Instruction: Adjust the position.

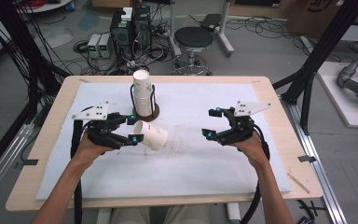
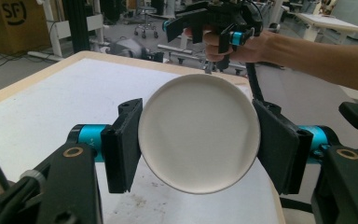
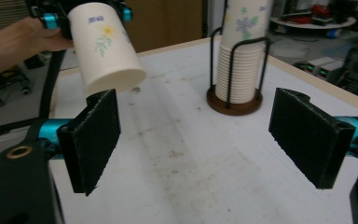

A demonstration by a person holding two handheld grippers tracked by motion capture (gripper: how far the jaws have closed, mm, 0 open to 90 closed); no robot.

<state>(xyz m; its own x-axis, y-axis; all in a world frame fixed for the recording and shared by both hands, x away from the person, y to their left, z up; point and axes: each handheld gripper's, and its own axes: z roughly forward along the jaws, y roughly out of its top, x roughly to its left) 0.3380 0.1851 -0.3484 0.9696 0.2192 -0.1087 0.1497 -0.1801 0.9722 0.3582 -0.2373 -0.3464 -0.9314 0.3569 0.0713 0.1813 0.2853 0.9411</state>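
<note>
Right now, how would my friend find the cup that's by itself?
Start at the white mat on the table. Find the wire rack holding the cup stack. Just in front, the lone cup lies sideways, off the mat, pinched in the left claw.

Left gripper (image 1: 133, 129) held level, jaws clamped on a load; right gripper (image 1: 210, 123) held level, jaws wide apart.

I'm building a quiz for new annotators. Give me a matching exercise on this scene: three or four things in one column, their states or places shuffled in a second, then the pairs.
1. left gripper
2. right gripper
3. loose paper cup
4. cup stack

A. upright in a wire holder
B. jaws apart, nothing between them
C. tipped on its side, above the mat
D. shut on a cup

Pairs: 1-D, 2-B, 3-C, 4-A
</note>
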